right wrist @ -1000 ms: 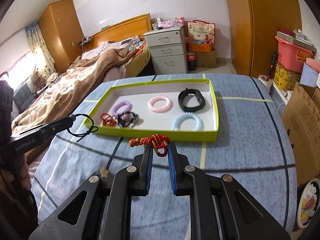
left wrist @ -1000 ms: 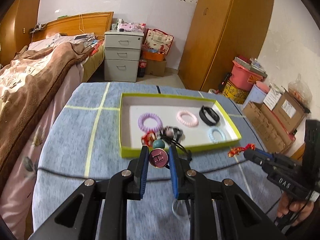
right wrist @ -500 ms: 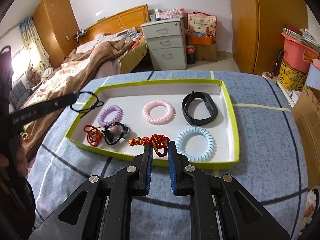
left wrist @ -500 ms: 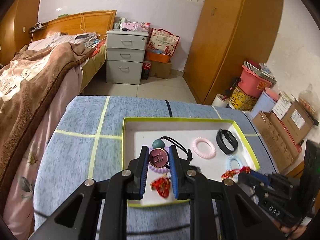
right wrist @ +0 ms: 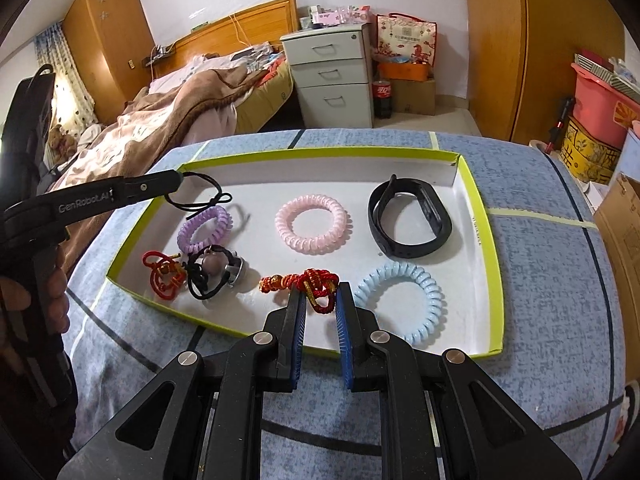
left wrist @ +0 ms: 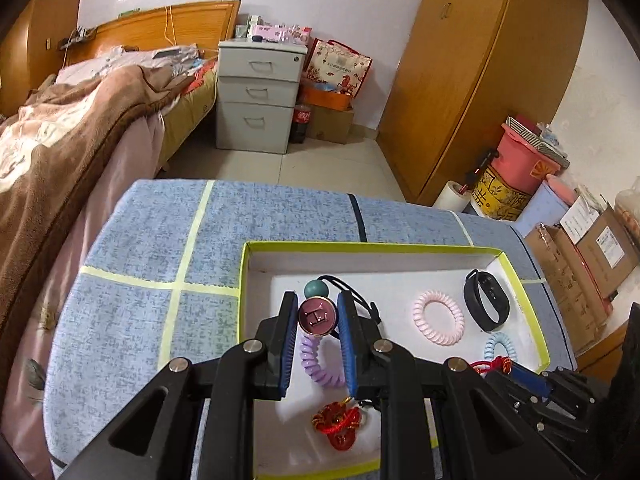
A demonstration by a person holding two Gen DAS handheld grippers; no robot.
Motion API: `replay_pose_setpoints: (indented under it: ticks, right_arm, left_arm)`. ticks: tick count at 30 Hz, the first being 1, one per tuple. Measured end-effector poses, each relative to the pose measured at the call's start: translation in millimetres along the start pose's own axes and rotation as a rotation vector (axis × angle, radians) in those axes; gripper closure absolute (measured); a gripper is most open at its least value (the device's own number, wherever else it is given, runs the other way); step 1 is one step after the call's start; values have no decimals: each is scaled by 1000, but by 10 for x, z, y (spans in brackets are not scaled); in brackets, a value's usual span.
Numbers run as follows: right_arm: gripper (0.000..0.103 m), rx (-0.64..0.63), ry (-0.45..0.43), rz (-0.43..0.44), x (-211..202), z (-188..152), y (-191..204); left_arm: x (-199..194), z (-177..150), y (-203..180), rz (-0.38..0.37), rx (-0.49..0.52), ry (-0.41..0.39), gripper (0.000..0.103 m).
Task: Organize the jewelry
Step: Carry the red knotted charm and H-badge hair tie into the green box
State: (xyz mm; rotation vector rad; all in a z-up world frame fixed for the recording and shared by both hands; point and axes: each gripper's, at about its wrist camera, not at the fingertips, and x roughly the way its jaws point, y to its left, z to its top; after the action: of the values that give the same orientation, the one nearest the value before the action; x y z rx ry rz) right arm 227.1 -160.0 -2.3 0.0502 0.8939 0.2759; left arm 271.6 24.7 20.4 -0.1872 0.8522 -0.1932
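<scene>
A green-rimmed white tray (right wrist: 476, 220) holds a purple coil tie (right wrist: 205, 229), pink coil tie (right wrist: 311, 224), black band (right wrist: 412, 218), blue coil tie (right wrist: 400, 300), a red knot charm (right wrist: 162, 276) and a black bead tie (right wrist: 214, 270). My left gripper (left wrist: 318, 318) is shut on a black hair tie with a round pink charm (left wrist: 318, 317), held over the tray's far left part; its cord (right wrist: 200, 196) dangles. My right gripper (right wrist: 318, 300) is shut on a red knotted bracelet (right wrist: 304, 284) above the tray's near edge.
The tray sits on a blue cloth-covered table (right wrist: 540, 280) with pale tape lines. A bed (right wrist: 168, 120) lies to the left, a grey drawer unit (right wrist: 332, 76) and a wooden wardrobe (right wrist: 540, 40) stand behind. Boxes (left wrist: 592, 248) stand at the right.
Both grippers have moved forward over the tray, carrying their items. The left one now hangs above the purple coil tie, the right one above the tray's near edge.
</scene>
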Motion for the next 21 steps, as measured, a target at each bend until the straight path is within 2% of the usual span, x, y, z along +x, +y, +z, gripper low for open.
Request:
replay_pose_setpoints:
  ticks: [17, 21]
  right_arm:
    - [87, -26, 7, -31, 36, 16, 22]
    - [86, -30, 7, -40, 38, 32, 24]
  left_arm:
    - [207, -10, 39, 20, -14, 48, 82]
    - [225, -15, 47, 5, -21, 59, 71]
